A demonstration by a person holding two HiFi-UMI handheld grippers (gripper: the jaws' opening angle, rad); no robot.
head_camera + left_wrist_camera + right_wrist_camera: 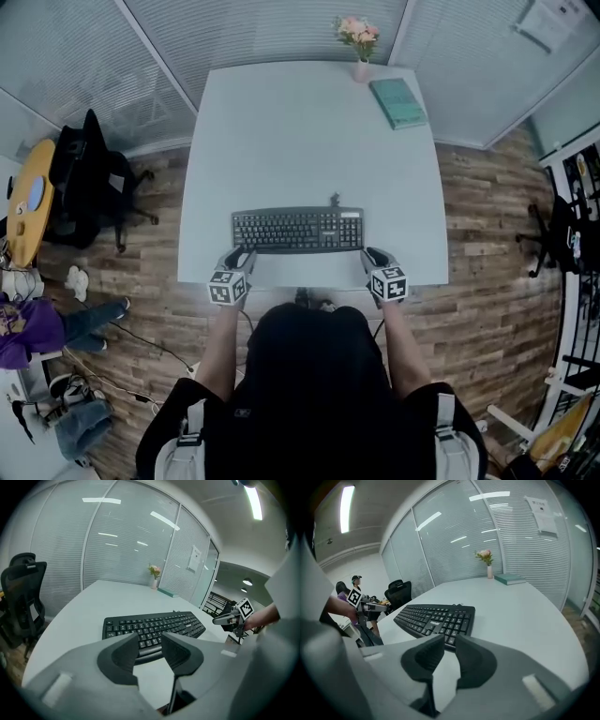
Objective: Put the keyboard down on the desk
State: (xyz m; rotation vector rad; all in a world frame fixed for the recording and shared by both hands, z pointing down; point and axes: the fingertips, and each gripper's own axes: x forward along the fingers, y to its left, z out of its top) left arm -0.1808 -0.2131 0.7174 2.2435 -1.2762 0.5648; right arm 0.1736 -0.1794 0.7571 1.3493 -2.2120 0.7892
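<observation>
1. The black full-size computer keyboard [297, 230] lies flat on the pale grey desk [309, 131]. In the head view it sits at lower centre, close to the near edge and square to it. By my judgement it is already set down, at a reach that suits someone typing from that edge.
2. The left gripper [240, 255] stands just off the keyboard's lower-left corner. In its own view the two dark jaws are released, with a clear gap between them. Only bare desk and the keyboard's front row show through the gap, and nothing is pinched.
3. The right gripper [376, 255] stands just off the lower-right corner, mirroring the left. Its jaws are drawn nearly together, with a thin slit left between them. They clasp nothing, and the keyboard lies beyond their tips.
4. One gripper at each end suggests a two-ended carry. A long, light board stays level when it is borne by both short sides, and it would sag or twist from a single grip.
5. Both grippers slant downward toward the desk edge. I would read this as a posture that lets go of the board without pushing it along the smooth top.
6. A small vase of pink flowers [360, 42] and a teal hardcover book [397, 102] occupy the upper right of the desk. They are well apart from the keyboard and leave the working area free.
</observation>
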